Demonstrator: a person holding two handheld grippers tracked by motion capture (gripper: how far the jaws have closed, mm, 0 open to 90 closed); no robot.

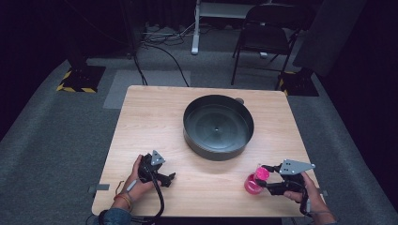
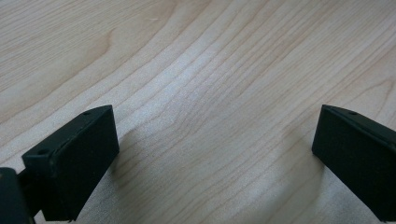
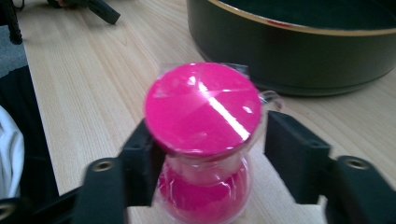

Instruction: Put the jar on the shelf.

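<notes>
The pink hourglass (image 3: 203, 140) stands on the tabletop (image 1: 141, 122) near the dark round pan (image 1: 218, 125), between the open jaws of the right tool (image 3: 205, 154). I judge it should close on the narrow waist, gently and centred, because the clear body looks slippery. The left tool (image 2: 210, 154) rests open and empty over bare wood.

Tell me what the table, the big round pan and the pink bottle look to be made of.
Table: pale wood or wood-look laminate, matt, with visible grain lines.
Pan: probably metal, dark with a soft sheen; a thin brass-coloured edge shows along its rim in the right gripper view.
Bottle: likely clear plastic with pink contents, wrapped in glossy film that wrinkles and glints; sits between the right claw's jaws.
</notes>
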